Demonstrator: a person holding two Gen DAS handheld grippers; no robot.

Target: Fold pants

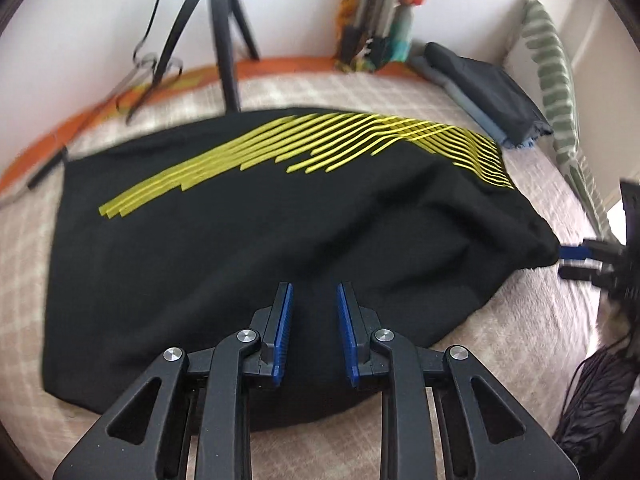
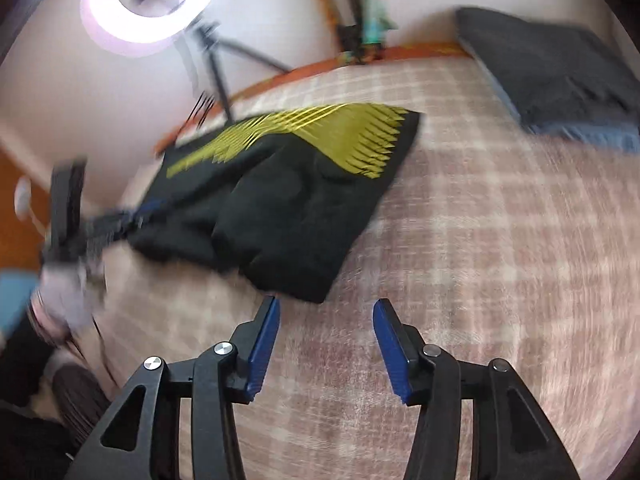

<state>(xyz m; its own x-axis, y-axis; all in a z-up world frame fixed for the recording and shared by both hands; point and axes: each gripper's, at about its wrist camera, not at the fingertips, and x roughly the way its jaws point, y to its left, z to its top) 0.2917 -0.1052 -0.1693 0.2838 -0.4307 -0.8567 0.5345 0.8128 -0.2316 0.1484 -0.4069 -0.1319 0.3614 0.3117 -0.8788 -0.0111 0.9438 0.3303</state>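
Black pants with yellow stripes lie folded on a pink checked bedspread. My left gripper hovers over their near edge, its blue pads apart and nothing pinched between them. My right gripper shows at the pants' right corner in the left wrist view. In the right wrist view, my right gripper stands open over bare bedspread, just short of the pants' nearest corner. The left gripper is a blur at the pants' left edge.
A stack of folded dark clothes lies at the far right of the bed, beside a striped pillow. A tripod with a ring light stands behind the bed. A hand holds the left gripper.
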